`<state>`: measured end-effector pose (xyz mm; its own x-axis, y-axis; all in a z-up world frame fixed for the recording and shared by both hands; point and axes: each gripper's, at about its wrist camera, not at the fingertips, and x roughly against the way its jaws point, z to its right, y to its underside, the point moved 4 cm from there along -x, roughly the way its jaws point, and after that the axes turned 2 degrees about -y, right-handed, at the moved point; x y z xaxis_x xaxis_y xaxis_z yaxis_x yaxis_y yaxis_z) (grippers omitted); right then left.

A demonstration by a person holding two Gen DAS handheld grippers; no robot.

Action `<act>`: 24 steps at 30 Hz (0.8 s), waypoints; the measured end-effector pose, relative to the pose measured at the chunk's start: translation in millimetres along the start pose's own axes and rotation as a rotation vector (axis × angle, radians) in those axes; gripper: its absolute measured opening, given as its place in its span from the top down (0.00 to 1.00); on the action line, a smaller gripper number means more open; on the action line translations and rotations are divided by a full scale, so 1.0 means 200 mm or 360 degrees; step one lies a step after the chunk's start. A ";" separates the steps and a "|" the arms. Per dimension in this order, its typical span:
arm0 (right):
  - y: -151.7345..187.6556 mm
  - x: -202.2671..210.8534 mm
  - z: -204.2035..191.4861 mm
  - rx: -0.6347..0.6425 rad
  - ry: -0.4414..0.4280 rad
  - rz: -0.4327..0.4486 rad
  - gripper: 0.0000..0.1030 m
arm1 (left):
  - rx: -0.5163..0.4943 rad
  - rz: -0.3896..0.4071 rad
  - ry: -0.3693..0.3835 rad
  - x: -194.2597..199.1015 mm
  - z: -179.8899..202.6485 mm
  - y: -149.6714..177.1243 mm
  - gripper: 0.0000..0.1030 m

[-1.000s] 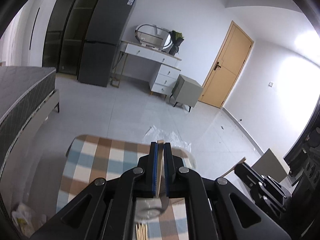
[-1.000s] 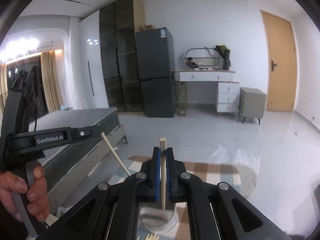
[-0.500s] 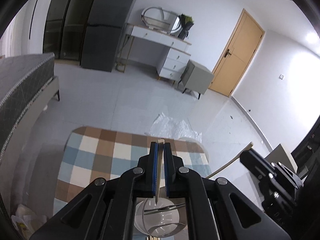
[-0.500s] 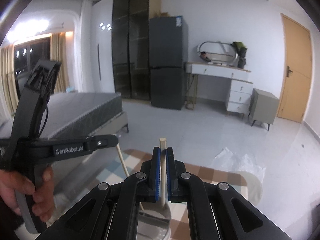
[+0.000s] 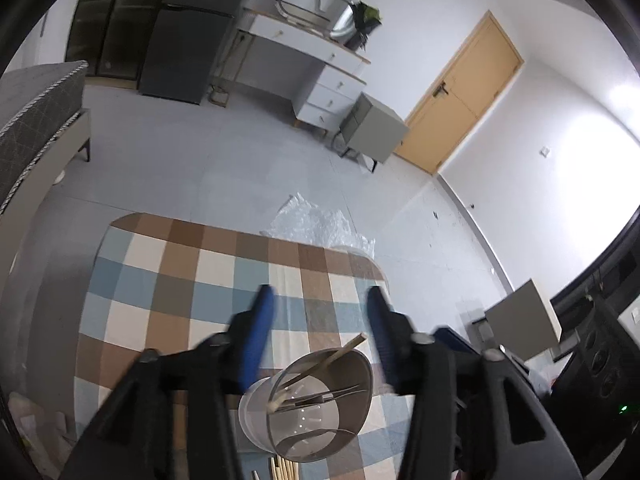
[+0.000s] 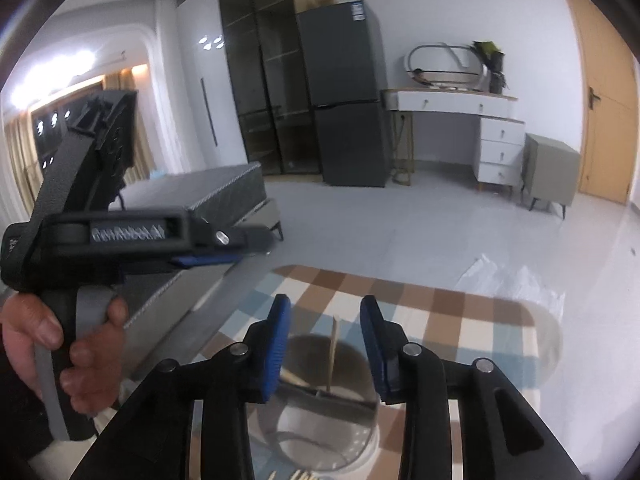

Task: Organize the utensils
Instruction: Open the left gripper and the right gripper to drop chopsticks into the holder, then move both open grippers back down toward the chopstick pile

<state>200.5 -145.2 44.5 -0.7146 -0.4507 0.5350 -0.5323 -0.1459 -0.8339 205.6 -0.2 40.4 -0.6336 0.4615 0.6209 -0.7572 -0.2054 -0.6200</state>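
While the tiled floor [image 5: 224, 168] fills most of what we see, the largest thing on it is the checked tablecloth [image 5: 168, 280] in brown, blue and cream, which covers the table below both tools. On that cloth, at 6 o'clock in both views, stands the grey utensil holder [image 5: 312, 404], a round open-topped cup that looks tilted toward the left wrist camera. Inside it we see a few thin metal utensils [image 5: 320, 394] lying across each other, and a wooden chopstick [image 5: 320, 368] that leans from the cup's floor up over its rim toward 1 o'clock. In the right wrist view another chopstick [image 6: 332, 354] stands almost upright in the same cup. Our left gripper [image 5: 320, 308] hangs just above the holder with its blue-padded jaws spread; they have just been opening, and nothing lies between the pads, the chopstick sitting below them in the cup. Our right gripper [image 6: 325, 320] is likewise spread, its jaws having just been opening; the upright chopstick shows in the gap between the pads, clear of both. At 9 o'clock in the right wrist view our left hand [image 6: 68, 344] wraps the handle of the left tool. A bundle of chopsticks [image 5: 284, 470] lies on the cloth at 6 o'clock, just beside the holder.
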 end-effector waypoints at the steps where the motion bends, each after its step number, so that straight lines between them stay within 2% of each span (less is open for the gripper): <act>1: 0.01 0.03 0.00 -0.0021 0.0013 0.0004 0.59 | 0.0017 0.0005 -0.0007 0.02 -0.01 0.00 0.50; 2: 0.03 0.07 0.01 -0.0048 0.0022 0.0017 0.55 | 0.0037 0.0008 -0.0024 0.04 -0.01 0.00 0.44; 5: 0.06 0.17 0.02 -0.0104 0.0059 0.0041 0.48 | 0.0055 0.0036 -0.0062 0.14 -0.02 0.01 0.42; 7: 0.08 0.23 0.03 -0.0138 0.0076 0.0057 0.46 | 0.0039 0.0054 -0.0108 0.20 -0.02 0.03 0.39; 9: 0.10 0.29 0.02 -0.0175 0.0088 0.0072 0.43 | 0.0028 0.0071 -0.0142 0.25 -0.01 0.06 0.32; 19: 0.20 0.50 -0.07 -0.0238 0.0127 0.0161 0.29 | -0.0101 0.0200 -0.0394 0.42 0.01 0.23 0.29; 24: 0.25 0.57 -0.13 -0.0250 0.0131 0.0191 0.28 | -0.0161 0.0290 -0.0446 0.47 0.02 0.30 0.29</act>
<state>81.0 -181.7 67.7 -0.8082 -0.3824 0.4479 -0.5009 0.0464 -0.8643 100.3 27.7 64.4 -0.7864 0.1674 0.5947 -0.6172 -0.1698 -0.7683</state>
